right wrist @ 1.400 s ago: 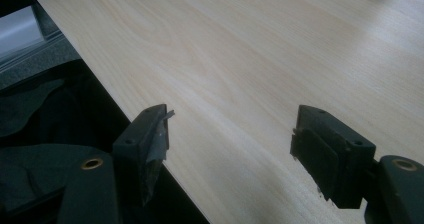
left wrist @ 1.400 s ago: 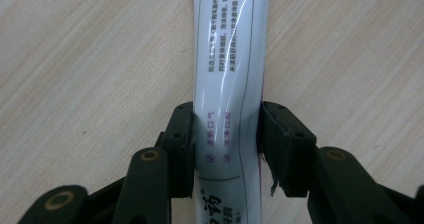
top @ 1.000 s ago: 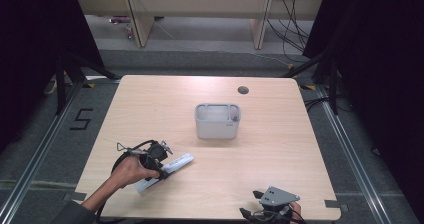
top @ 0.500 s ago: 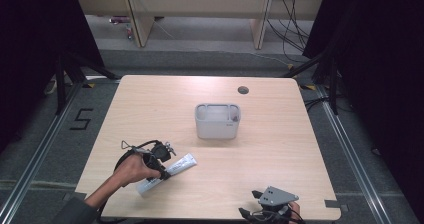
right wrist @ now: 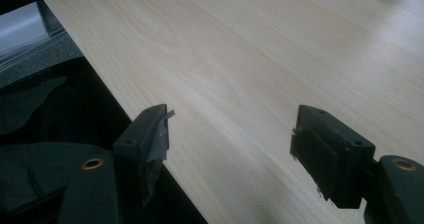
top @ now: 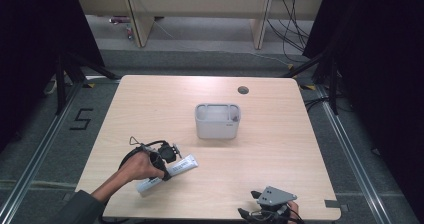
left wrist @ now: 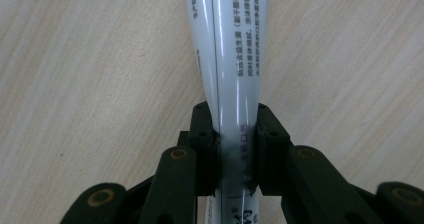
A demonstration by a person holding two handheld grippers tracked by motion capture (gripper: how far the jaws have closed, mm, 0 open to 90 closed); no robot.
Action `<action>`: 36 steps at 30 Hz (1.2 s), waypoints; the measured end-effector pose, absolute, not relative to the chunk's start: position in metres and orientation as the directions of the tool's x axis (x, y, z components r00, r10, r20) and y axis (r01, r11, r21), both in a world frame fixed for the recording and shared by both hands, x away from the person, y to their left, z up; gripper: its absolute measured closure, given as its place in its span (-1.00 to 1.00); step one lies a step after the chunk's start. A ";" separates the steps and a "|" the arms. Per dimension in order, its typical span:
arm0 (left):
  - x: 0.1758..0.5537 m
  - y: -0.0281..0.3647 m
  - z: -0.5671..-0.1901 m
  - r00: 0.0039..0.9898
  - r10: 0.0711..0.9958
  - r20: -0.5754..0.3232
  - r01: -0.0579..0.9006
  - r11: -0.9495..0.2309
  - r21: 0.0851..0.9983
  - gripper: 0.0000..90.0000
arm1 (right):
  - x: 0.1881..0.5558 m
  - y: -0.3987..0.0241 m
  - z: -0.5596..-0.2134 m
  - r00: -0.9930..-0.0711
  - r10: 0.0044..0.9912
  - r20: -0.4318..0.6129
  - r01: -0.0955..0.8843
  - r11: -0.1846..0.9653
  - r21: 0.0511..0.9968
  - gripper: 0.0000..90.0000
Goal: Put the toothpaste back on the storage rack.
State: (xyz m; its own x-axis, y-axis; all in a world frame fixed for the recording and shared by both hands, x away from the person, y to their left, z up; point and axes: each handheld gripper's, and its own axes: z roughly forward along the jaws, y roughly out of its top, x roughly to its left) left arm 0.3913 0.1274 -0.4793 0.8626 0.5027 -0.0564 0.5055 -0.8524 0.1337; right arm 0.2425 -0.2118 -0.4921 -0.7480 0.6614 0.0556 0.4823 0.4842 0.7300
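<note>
White tube (left wrist: 235, 84) sits pinched in my left gripper (left wrist: 234, 144) on the table (top: 150, 104); my right gripper (right wrist: 230, 149) rests spread.

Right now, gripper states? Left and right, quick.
Left gripper: closed on the white tube, which lies on the table.
Right gripper: open, nothing between its jaws, at the table's near edge.

My left hand (top: 137, 166) hides the middle of the white tube (top: 182, 165); its small print (left wrist: 246, 39) is unreadable for me.
</note>
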 end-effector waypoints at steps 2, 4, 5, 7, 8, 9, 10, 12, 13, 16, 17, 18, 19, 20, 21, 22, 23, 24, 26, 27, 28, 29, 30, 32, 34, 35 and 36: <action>0.393 0.127 -0.479 0.865 0.497 -0.064 0.501 -0.857 0.120 0.65 | 0.243 -0.212 -0.492 -0.748 0.661 0.053 0.480 0.484 0.732 -0.31; 0.393 0.126 -0.479 0.862 0.502 -0.068 0.507 -0.854 0.120 0.65 | 0.243 -0.211 -0.492 -0.750 0.660 0.044 0.472 0.488 0.734 -0.31; 0.394 0.127 -0.479 0.862 0.502 -0.068 0.507 -0.854 0.119 0.65 | 0.243 -0.211 -0.492 -0.750 0.660 0.044 0.472 0.488 0.734 -0.31; 0.395 0.125 -0.479 0.865 0.497 -0.067 0.502 -0.858 0.109 0.65 | 0.243 -0.210 -0.492 -0.755 0.654 0.040 0.465 0.492 0.736 -0.31; 0.395 0.125 -0.479 0.866 0.496 -0.070 0.501 -0.860 0.096 0.65 | 0.242 -0.210 -0.493 -0.750 0.659 0.055 0.480 0.485 0.731 -0.31; 0.396 0.124 -0.479 0.868 0.492 -0.069 0.497 -0.863 0.091 0.65 | 0.242 -0.210 -0.493 -0.750 0.659 0.055 0.480 0.485 0.731 -0.31; 0.396 0.123 -0.479 0.869 0.490 -0.068 0.494 -0.865 0.088 0.65 | 0.243 -0.210 -0.493 -0.753 0.656 0.049 0.475 0.491 0.731 -0.31; 0.396 0.121 -0.479 0.876 0.479 -0.061 0.483 -0.872 0.079 0.65 | 0.243 -0.211 -0.492 -0.757 0.652 0.040 0.464 0.494 0.736 -0.31; 0.396 0.120 -0.479 0.877 0.476 -0.061 0.480 -0.874 0.072 0.65 | 0.243 -0.211 -0.492 -0.757 0.652 0.040 0.466 0.495 0.733 -0.31; 0.398 0.118 -0.479 0.884 0.464 -0.059 0.467 -0.882 0.054 0.65 | 0.242 -0.210 -0.493 -0.747 0.662 0.060 0.487 0.484 0.727 -0.31; 0.398 0.117 -0.479 0.884 0.464 -0.058 0.467 -0.883 0.048 0.66 | 0.243 -0.210 -0.493 -0.755 0.654 0.046 0.468 0.489 0.736 -0.31; 0.398 0.117 -0.479 0.888 0.457 -0.056 0.459 -0.887 0.040 0.66 | 0.243 -0.210 -0.493 -0.755 0.654 0.049 0.470 0.489 0.735 -0.31; 0.399 0.116 -0.479 0.890 0.452 -0.055 0.454 -0.891 0.032 0.66 | 0.243 -0.210 -0.493 -0.755 0.654 0.049 0.470 0.489 0.735 -0.31; 0.399 0.115 -0.479 0.891 0.451 -0.055 0.453 -0.891 0.030 0.66 | 0.242 -0.210 -0.493 -0.747 0.662 0.064 0.488 0.480 0.729 -0.31; 0.397 0.114 -0.479 0.891 0.450 -0.055 0.452 -0.892 0.029 0.66 | 0.243 -0.211 -0.493 -0.753 0.656 0.049 0.473 0.488 0.734 -0.31; 0.397 0.114 -0.479 0.891 0.450 -0.055 0.452 -0.892 0.029 0.66 | 0.243 -0.211 -0.493 -0.753 0.656 0.049 0.473 0.488 0.734 -0.31; 0.398 0.115 -0.479 0.903 0.427 -0.047 0.428 -0.903 0.030 0.66 | 0.244 -0.211 -0.493 -0.759 0.650 0.042 0.464 0.494 0.735 -0.31; 0.398 0.115 -0.479 0.900 0.433 -0.054 0.435 -0.900 0.031 0.66 | 0.244 -0.211 -0.493 -0.759 0.650 0.042 0.464 0.494 0.735 -0.31; 0.398 0.116 -0.479 0.897 0.438 -0.057 0.440 -0.897 0.034 0.66 | 0.244 -0.212 -0.493 -0.755 0.654 0.047 0.470 0.490 0.734 -0.31; 0.398 0.116 -0.479 0.897 0.438 -0.057 0.440 -0.897 0.034 0.67 | 0.244 -0.212 -0.493 -0.758 0.651 0.044 0.465 0.492 0.736 -0.31; 0.398 0.116 -0.479 0.896 0.440 -0.059 0.442 -0.896 0.034 0.67 | 0.244 -0.212 -0.493 -0.756 0.652 0.048 0.468 0.488 0.736 -0.31; 0.399 0.116 -0.479 0.898 0.436 -0.061 0.438 -0.898 0.033 0.67 | 0.244 -0.212 -0.493 -0.756 0.652 0.048 0.468 0.488 0.736 -0.31; 0.398 0.116 -0.479 0.897 0.437 -0.064 0.439 -0.898 0.035 0.67 | 0.244 -0.212 -0.493 -0.758 0.651 0.045 0.466 0.492 0.735 -0.31; 0.398 0.117 -0.479 0.907 0.418 -0.058 0.420 -0.906 0.043 0.67 | 0.243 -0.212 -0.493 -0.755 0.654 0.051 0.473 0.489 0.732 -0.31; 0.400 0.121 -0.479 0.908 0.413 -0.064 0.417 -0.907 0.061 0.68 | 0.244 -0.212 -0.493 -0.756 0.653 0.046 0.468 0.490 0.736 -0.31; 0.400 0.121 -0.479 0.908 0.413 -0.064 0.417 -0.907 0.061 0.68 | 0.244 -0.212 -0.493 -0.756 0.653 0.046 0.468 0.490 0.736 -0.31; 0.401 0.124 -0.478 0.911 0.409 -0.053 0.413 -0.908 0.078 0.68 | 0.244 -0.212 -0.493 -0.756 0.652 0.051 0.470 0.486 0.737 -0.31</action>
State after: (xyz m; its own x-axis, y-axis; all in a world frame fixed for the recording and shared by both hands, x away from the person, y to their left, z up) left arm 0.4011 0.1240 -0.4782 0.9108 0.4095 -0.0530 0.4126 -0.9075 0.0785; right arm 0.2440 -0.2124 -0.4932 -0.7561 0.6524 0.0514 0.4698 0.4865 0.7366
